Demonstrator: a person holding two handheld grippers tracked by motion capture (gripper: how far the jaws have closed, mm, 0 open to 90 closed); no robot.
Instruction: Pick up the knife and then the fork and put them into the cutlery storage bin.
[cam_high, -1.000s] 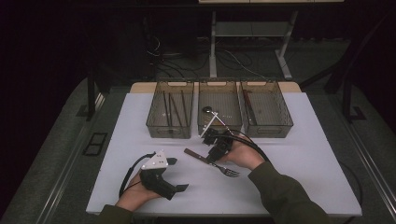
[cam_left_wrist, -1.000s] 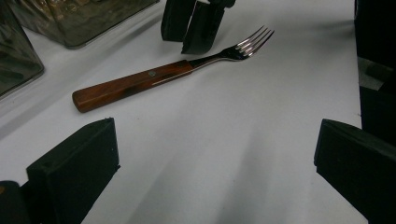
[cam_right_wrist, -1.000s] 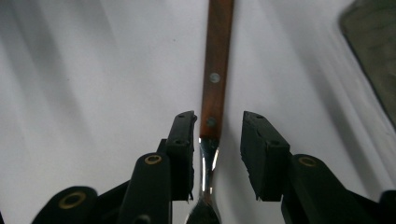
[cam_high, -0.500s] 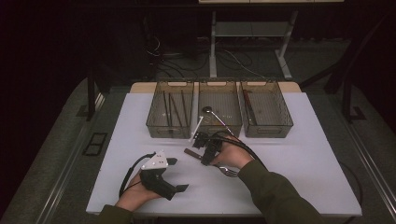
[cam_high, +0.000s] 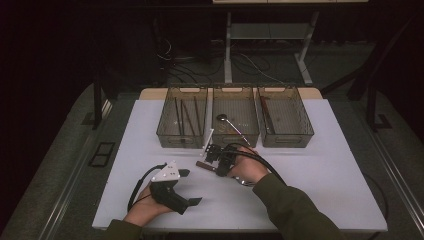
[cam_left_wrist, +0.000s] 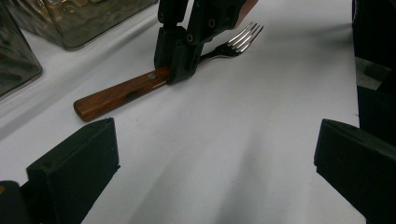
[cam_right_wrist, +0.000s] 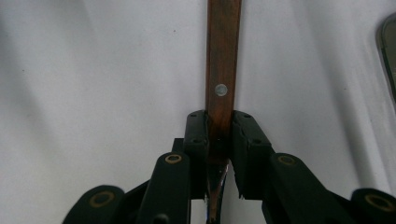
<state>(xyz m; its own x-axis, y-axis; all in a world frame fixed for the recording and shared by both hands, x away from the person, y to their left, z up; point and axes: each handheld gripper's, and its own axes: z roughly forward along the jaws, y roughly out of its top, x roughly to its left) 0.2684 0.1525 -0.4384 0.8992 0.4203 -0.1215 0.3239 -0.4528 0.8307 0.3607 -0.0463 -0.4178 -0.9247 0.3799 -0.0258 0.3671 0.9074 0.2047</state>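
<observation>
White table (cam_high: 320, 165), three clear bins (cam_high: 235, 120), wooden-handled fork (cam_left_wrist: 140, 88)

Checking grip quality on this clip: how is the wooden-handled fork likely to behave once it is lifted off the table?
The fork looks rigid, wood riveted to metal, so it should not flex. The right gripper pinches the handle near the metal neck, so it may tilt little. The flat handle sides probably resist rolling between the pads.
</observation>
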